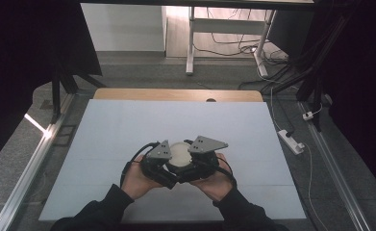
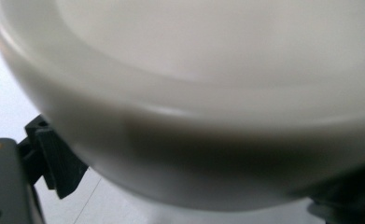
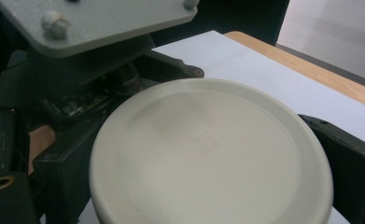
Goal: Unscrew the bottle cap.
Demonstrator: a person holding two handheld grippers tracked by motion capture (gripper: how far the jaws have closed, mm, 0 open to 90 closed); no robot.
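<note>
High view: a round, cream-white plastic lid (image 1: 180, 153) sits between the two hand-held grippers near the front middle of the pale grey bench (image 1: 128, 125), both hands cupped close around it. Its top is smooth and matt with a raised rounded rim and a faint embossed mark at the centre (legible in the right gripper view only as a blur). Being a disc, it has no long axis; its broad face points up, roughly level, tilted slightly toward the person. The left hand-held gripper (image 1: 162, 169) is clamped on the lid's left edge, the right hand-held gripper (image 1: 195, 166) on its right edge, jaws either side of the rim. Bare bench lies open to left, right and beyond, with the wooden far edge (image 1: 176, 94) well apart
</note>
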